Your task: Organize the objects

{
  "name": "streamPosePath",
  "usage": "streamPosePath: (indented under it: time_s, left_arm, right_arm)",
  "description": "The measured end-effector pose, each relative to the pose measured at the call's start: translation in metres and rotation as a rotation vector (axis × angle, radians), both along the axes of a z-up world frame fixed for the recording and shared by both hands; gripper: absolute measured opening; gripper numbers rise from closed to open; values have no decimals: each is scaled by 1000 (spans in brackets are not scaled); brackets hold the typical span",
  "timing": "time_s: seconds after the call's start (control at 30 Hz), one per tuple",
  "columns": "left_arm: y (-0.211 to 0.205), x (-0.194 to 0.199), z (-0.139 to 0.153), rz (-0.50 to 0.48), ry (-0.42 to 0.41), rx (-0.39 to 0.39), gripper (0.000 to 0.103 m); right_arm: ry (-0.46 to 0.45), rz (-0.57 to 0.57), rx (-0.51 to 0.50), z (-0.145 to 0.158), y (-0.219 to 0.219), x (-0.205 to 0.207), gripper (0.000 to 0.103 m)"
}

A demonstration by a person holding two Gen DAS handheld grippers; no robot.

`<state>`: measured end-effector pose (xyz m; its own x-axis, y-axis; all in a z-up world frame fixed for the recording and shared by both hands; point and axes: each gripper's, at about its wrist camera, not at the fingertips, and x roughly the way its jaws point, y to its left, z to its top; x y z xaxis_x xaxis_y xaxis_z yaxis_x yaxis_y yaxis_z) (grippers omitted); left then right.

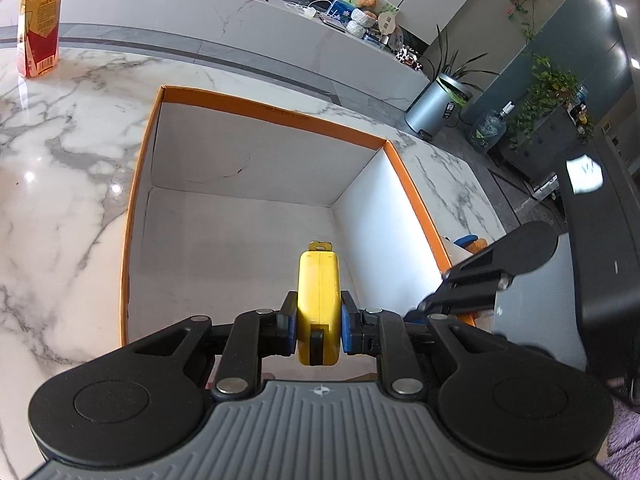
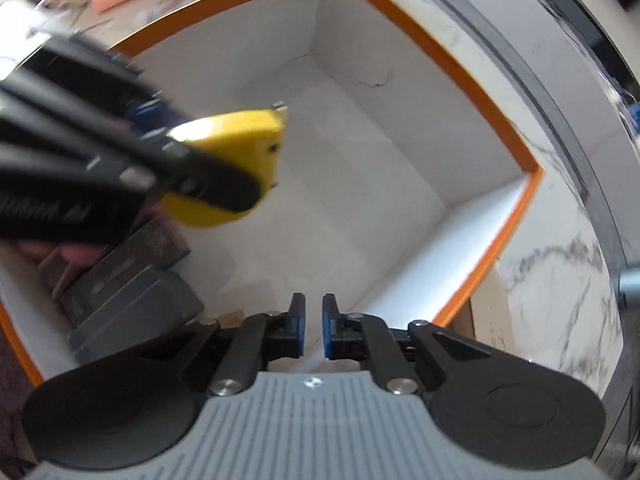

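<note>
Yellow tape measure (image 1: 319, 300) is pinched on its flat sides by left gripper (image 1: 319, 322), held over orange-rimmed box (image 1: 256, 106), 6 o'clock end. Rigid, smooth plastic, judged slippery; flat sides are best gripped. Right gripper (image 2: 314, 326) is closed, nothing held.

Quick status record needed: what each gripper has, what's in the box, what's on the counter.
left gripper: shut on yellow tape measure, held over the box
right gripper: shut, nothing between the pads
orange-rimmed box: dark packs stacked in one corner
counter: bottle standing upright
</note>
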<state>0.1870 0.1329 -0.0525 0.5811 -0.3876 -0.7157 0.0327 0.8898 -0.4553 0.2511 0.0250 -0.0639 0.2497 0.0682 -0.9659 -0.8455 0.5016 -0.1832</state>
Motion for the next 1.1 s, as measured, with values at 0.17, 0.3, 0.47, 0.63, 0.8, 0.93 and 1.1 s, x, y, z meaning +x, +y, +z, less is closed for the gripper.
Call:
streamPosePath:
  time_s: [0.17, 0.3, 0.47, 0.63, 0.8, 0.93, 1.1]
  left_arm:
    - [2, -2, 0, 0, -4, -8, 23]
    - [2, -3, 1, 2, -7, -11, 23]
    - [1, -3, 1, -11, -8, -15, 23]
    - [-4, -4, 1, -48, -9, -18, 23]
    - [-9, -2, 0, -83, 4, -33, 23]
    - [-17, 4, 0, -113, 29, -47, 23]
    - [-46, 12, -3, -183, 84, -11, 23]
  right_arm:
    - [48, 117, -70, -15, 7, -10, 7]
    - [116, 191, -62, -18, 6, -13, 5]
    - [199, 268, -67, -19, 6, -20, 5]
    - [220, 350, -53, -18, 6, -29, 2]
    - [193, 310, -45, -12, 3, -21, 4]
    - [92, 186, 62, 30, -19, -10, 8]
    - [-55, -132, 184, 76, -60, 5, 12]
